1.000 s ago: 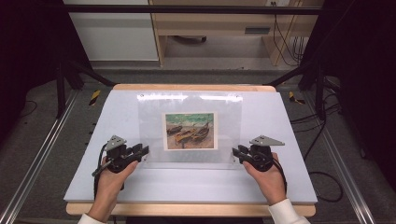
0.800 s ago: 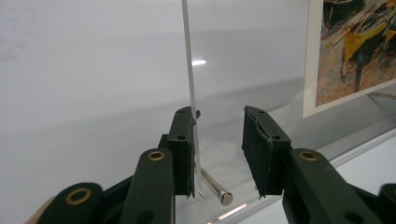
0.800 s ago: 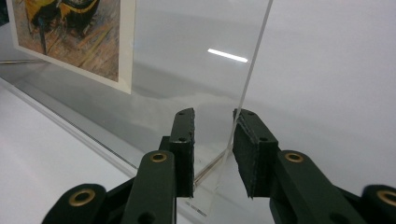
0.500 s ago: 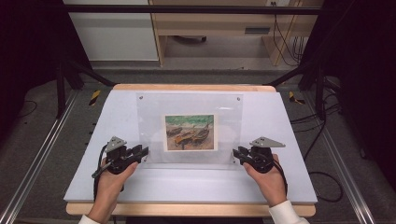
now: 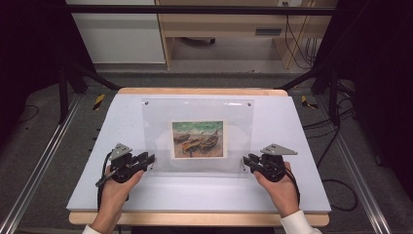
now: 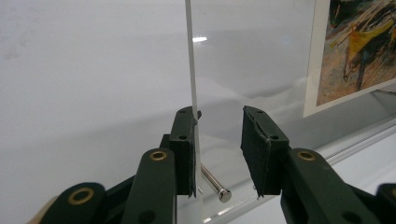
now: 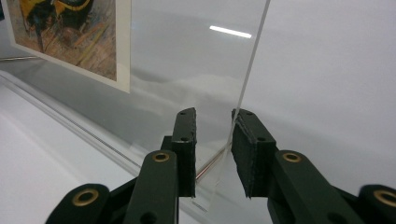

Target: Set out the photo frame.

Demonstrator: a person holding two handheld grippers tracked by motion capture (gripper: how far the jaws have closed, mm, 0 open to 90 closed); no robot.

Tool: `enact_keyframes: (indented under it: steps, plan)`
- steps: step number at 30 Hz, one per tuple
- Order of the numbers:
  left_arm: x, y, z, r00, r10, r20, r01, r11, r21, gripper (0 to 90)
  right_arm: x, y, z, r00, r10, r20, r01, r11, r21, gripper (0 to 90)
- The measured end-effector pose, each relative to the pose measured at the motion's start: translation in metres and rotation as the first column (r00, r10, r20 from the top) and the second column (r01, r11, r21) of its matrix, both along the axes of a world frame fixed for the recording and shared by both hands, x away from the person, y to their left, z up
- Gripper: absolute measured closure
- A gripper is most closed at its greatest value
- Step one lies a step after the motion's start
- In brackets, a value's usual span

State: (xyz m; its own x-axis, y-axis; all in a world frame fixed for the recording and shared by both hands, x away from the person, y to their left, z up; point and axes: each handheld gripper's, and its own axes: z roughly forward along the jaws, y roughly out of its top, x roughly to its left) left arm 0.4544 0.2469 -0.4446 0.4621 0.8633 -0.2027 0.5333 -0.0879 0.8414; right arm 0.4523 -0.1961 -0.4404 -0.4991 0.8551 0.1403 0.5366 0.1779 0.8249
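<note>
both grippers sit at the near corners of the clear acrylic frame (image 5: 197,134), which stands tilted mid-table on the white board (image 5: 302,146) with a boat picture (image 5: 198,139) inside. our left gripper (image 5: 146,161) has one pad on the panel edge, the other apart; our right gripper (image 5: 249,162) straddles its edge, neither pad visibly pressing. we should close both evenly, clear of the metal standoff pin (image 6: 214,182), before lifting.
</note>
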Motion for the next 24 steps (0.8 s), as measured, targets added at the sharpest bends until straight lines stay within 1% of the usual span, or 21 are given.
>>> enact_keyframes:
  steps: [7, 24]
  plan:
    - [-0.0014, 0.0001, -0.0004, 1.0, -0.003, -0.001, 0.003, 1.0, 0.002, 65.3, -0.0018, 0.0003, -0.0003, 1.0, 0.003, 0.003, -0.003, 1.0, -0.011, 71.1]
    - [-0.0034, -0.0001, -0.0006, 1.0, -0.006, 0.001, 0.006, 0.9999, 0.009, 65.3, -0.0032, 0.0004, -0.0008, 1.0, 0.005, 0.006, -0.005, 1.0, -0.014, 71.1]
